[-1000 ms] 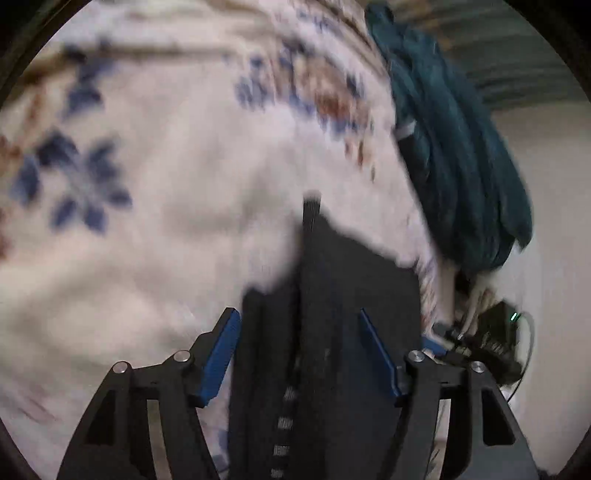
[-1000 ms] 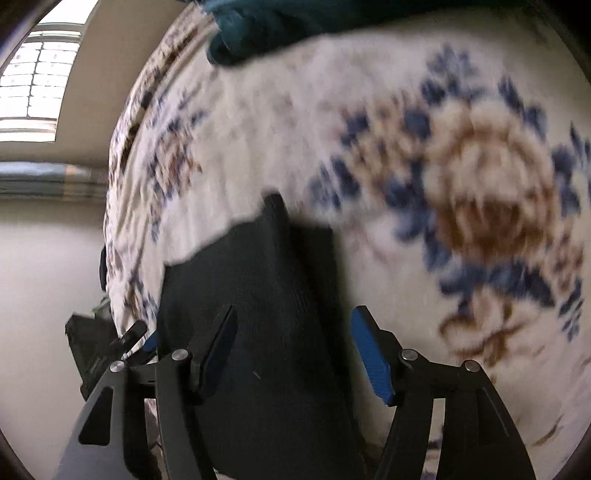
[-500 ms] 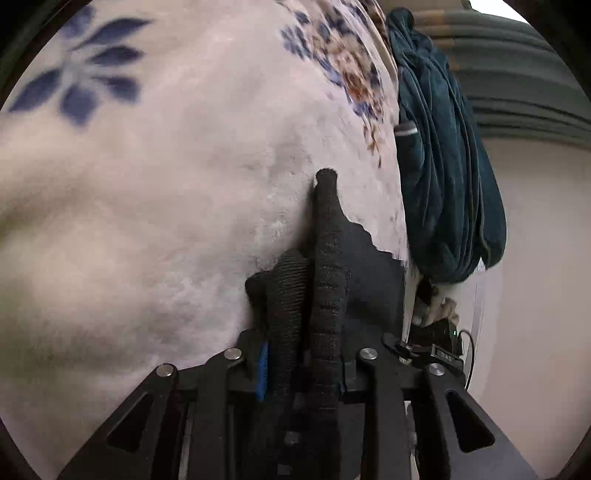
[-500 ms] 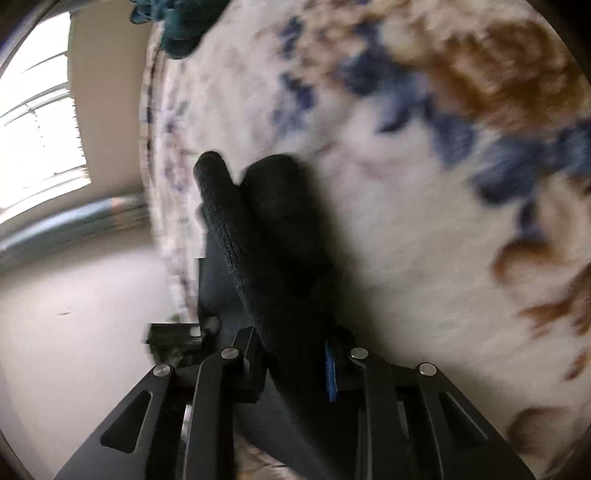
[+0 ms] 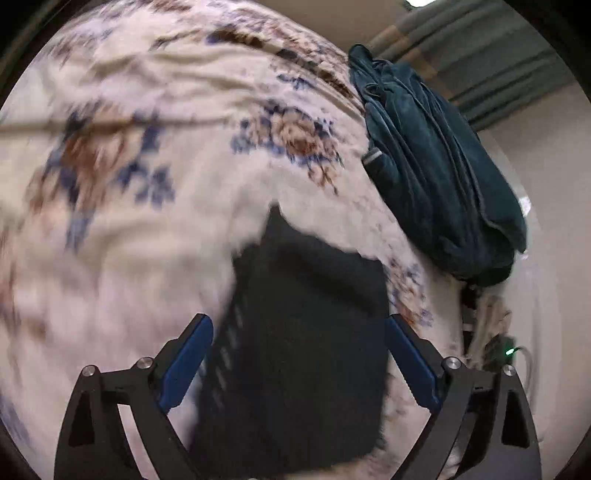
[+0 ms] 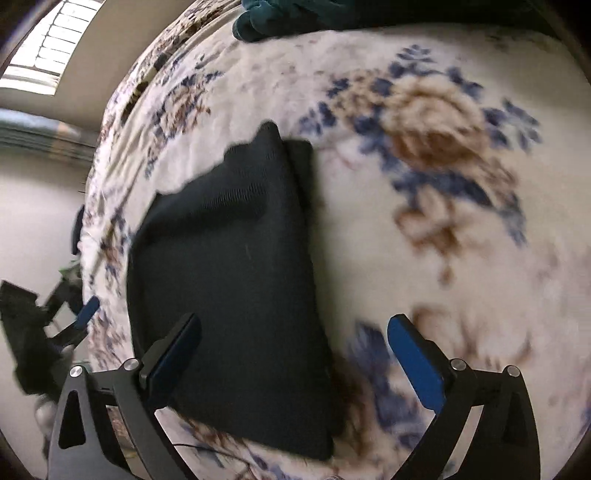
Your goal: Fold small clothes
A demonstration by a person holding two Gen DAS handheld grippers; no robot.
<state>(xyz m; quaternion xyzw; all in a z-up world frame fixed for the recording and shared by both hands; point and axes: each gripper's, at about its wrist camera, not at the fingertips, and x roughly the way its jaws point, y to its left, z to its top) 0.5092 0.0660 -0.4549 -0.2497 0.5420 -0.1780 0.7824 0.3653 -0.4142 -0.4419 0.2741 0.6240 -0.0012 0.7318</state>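
Left claw (image 5: pixel 299 354): spread wide, blue pads (image 5: pixel 188 362) well apart, clamped on nothing, hovering over the near part of a black knit garment (image 5: pixel 306 350). Garment seen between the two pads, lying flat on a cream floral blanket (image 5: pixel 147 221), its far edge rising to a small point. Faint row of pale marks down the garment's left side, too blurred to read.

Right claw (image 6: pixel 295 350): likewise spread open, gripping nothing, left pad (image 6: pixel 173 358) above the garment's (image 6: pixel 229 277) near left portion, right pad (image 6: pixel 413 362) over bare blanket (image 6: pixel 443 240) beside it. From this view, garment folded into a rough rectangle, a ribbed upper layer lying across its far half, a narrower strip showing along the right edge. Placed near the bed's left edge, with a large brown-and-blue rose print on the blanket to its right.

Farther out: a rumpled dark teal garment (image 5: pixel 436 173) heaped at the blanket's far right edge in the left view, and at the top (image 6: pixel 280 18) in the right view. Beyond it, striped curtains (image 5: pixel 480 55); a bright window (image 6: pixel 48 44) at upper left of the right view. Left claw (image 6: pixel 85 314) partly visible at the right view's left margin, blurred.
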